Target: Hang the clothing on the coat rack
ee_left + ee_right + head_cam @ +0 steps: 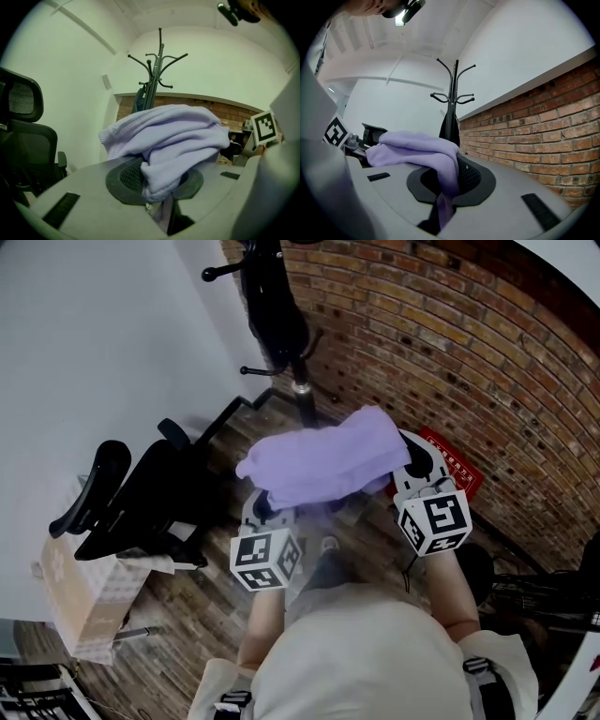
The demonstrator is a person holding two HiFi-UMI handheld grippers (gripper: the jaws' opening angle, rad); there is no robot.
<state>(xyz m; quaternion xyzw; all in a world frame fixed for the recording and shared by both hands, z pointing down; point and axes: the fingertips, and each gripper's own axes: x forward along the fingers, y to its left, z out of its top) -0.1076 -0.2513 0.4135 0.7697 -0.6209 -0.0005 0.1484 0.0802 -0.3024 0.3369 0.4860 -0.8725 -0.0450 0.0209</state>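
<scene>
A lilac garment (323,465) hangs bunched between my two grippers, held up in front of me. My left gripper (265,507) is shut on its left end, and the cloth (173,140) spills out over the jaws. My right gripper (412,470) is shut on the right end, where a fold (417,145) drapes leftward from the pinch. The black coat rack (281,334) stands ahead by the corner with a dark item hanging on it. Its hooked arms (157,70) rise above the garment. In the right gripper view the coat rack (452,93) is also straight ahead.
A black office chair (141,493) stands to the left, with a cardboard box (80,596) behind it. A brick wall (450,343) runs along the right, a red flat item (455,470) at its foot. A white wall closes the left. The floor is wooden planks.
</scene>
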